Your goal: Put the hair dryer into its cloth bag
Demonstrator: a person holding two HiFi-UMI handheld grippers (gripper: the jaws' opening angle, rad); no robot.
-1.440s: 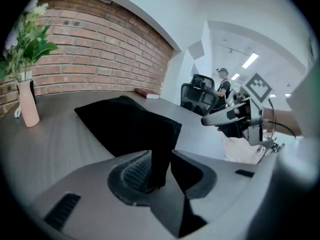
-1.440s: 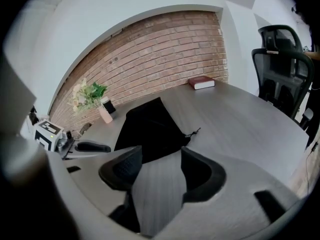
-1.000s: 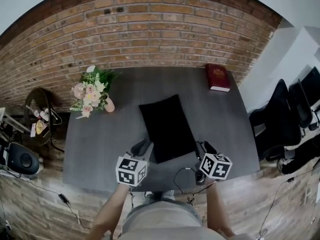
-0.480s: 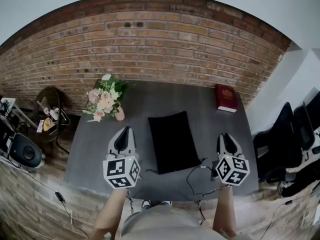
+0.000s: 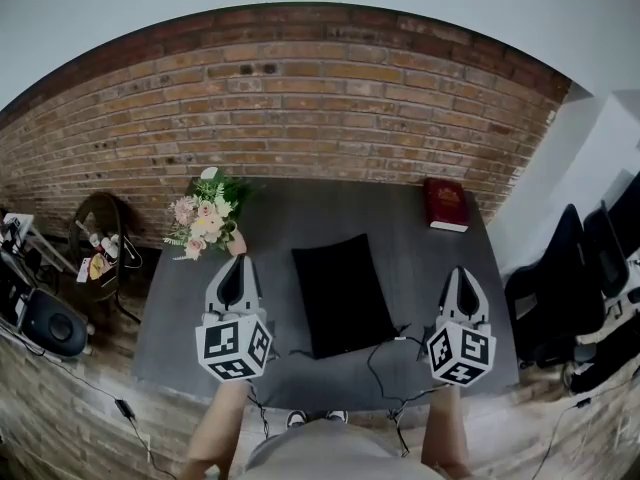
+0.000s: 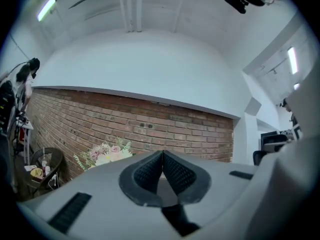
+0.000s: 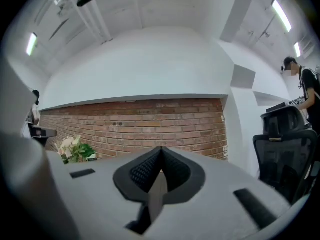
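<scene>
Jaws pressed together on left gripper (image 5: 232,265) and right gripper (image 5: 461,274), flanking cloth bag (image 5: 342,293) over bare table (image 5: 420,240).

Your head view is bright and even: the tabletop (image 5: 440,258) carries only faint, soft shadows, and the wide lens bows the brick wall (image 5: 300,98) into an arc. The cloth bag (image 5: 340,293) reads as flat black, without detail. In your gripper views, ceiling strip lights (image 6: 46,8) glare white, corners fall to black, and the left tool (image 6: 162,154) and right tool (image 7: 161,149) sit soft near the lens.
</scene>
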